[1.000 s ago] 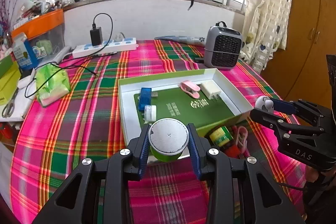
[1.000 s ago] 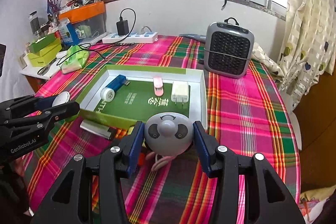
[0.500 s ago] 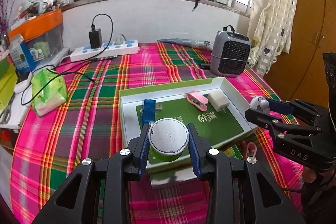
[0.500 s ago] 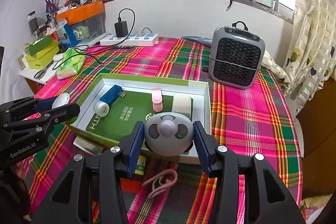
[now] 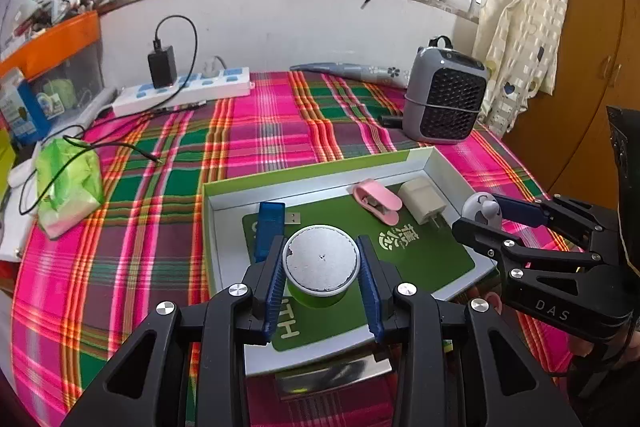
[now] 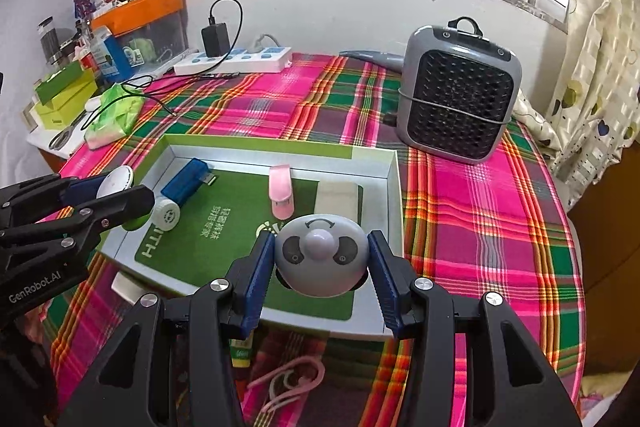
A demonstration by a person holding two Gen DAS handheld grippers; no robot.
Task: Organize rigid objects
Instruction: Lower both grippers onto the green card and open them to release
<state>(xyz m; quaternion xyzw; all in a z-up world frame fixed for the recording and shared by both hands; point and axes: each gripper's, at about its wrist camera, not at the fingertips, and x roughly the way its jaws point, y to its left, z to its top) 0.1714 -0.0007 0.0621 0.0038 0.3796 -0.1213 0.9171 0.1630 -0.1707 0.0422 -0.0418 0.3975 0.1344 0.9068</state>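
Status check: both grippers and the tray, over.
Left gripper shut on green jar, right gripper shut on grey gadget. Both over tray. USB stick, pink clip, white charger already inside.

Green jar [image 5: 320, 281] with round silver-white lid, upright, clamped between left gripper [image 5: 322, 283] fingers over the box's near-left end. Grey rounded gadget [image 6: 321, 255] with two dark buttons and pale knob, pinched in right gripper [image 6: 320, 269] over the box's near-right end. Open white box [image 6: 394, 183] with green insert holds blue USB stick [image 6: 185, 181], pink clip [image 6: 281, 191], white charger [image 6: 335, 199], small white cap [image 6: 165, 214].
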